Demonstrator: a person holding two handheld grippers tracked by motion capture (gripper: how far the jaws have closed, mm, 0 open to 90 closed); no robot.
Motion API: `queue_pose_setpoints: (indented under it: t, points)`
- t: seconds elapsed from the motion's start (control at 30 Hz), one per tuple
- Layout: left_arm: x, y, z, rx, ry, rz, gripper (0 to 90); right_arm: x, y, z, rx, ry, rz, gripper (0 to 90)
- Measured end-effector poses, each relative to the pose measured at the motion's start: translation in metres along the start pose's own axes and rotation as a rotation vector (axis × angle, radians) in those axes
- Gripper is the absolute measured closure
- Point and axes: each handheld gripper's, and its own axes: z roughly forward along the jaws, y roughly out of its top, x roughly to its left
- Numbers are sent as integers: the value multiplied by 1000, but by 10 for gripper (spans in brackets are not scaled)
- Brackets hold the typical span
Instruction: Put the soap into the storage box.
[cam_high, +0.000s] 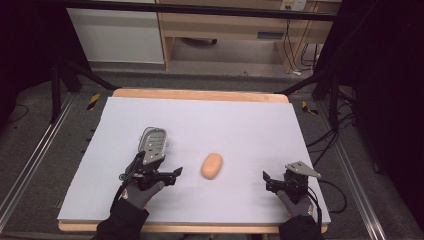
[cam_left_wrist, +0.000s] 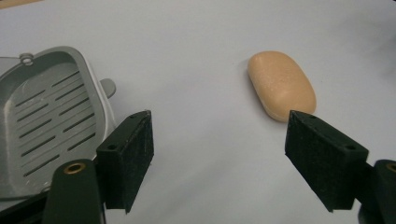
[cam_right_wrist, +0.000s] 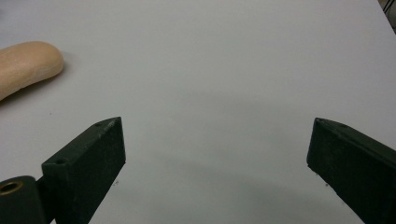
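Observation:
A tan oval soap bar (cam_high: 212, 165) lies on the white table sheet (cam_high: 220, 120), near the middle front. A grey slotted soap dish (cam_high: 152, 145) sits to its left. My left gripper (cam_high: 172, 175) hovers just in front of the dish, jaws pointing right toward the soap, open and holding nothing. In the left gripper view, the gripper (cam_left_wrist: 219, 135) has the dish (cam_left_wrist: 46, 116) at its left and the soap (cam_left_wrist: 281, 85) ahead right, beyond the jaws. My right gripper (cam_high: 267, 181) stands open near the front right, apart from the soap (cam_right_wrist: 25, 65), with bare sheet between its jaws (cam_right_wrist: 217, 140).
The sheet covers a wooden table whose far edge (cam_high: 200, 94) shows beyond it. Black frame legs and cables stand on the floor at both sides. A wooden cabinet (cam_high: 230, 30) is behind the table.

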Motion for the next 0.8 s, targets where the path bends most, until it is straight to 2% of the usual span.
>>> queue_pose_setpoints:
  t: [0.37,0.47,0.8]
  points:
    - [-16,15,14,9,-8,34,229,1,0,0,2,-1,5,46]
    - [-19,17,18,3,-13,32,229,1,0,0,0,-1,0,46]
    - [-26,25,27,17,-24,51,228,2,0,0,2,7,1,46]
